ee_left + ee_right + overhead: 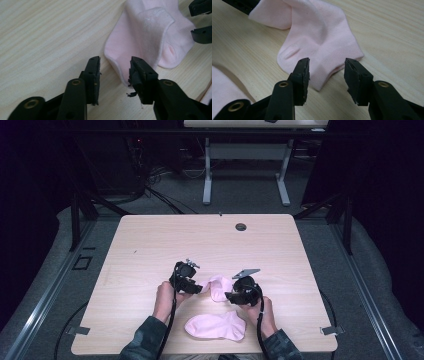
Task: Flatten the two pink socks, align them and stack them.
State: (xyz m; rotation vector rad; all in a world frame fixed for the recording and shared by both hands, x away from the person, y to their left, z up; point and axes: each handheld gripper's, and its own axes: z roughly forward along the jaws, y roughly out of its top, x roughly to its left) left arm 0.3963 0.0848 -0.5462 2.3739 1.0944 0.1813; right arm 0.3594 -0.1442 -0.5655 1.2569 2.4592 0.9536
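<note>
A pink sock lies folded over itself on the wooden table, between my two grippers. My left gripper sits at the sock's left end and is open; in the left gripper view the sock's rounded edge reaches into the gap between the jaws. At the other end, my right gripper is also open, and in the right gripper view the sock's ribbed end lies just ahead of and between the jaws. A second pink sock lies flat near the front edge.
A round cable hole sits near the table's far edge. Beyond the table stands a white-legged desk on grey floor. The other gripper shows past the sock, and the second sock lies low at the left.
</note>
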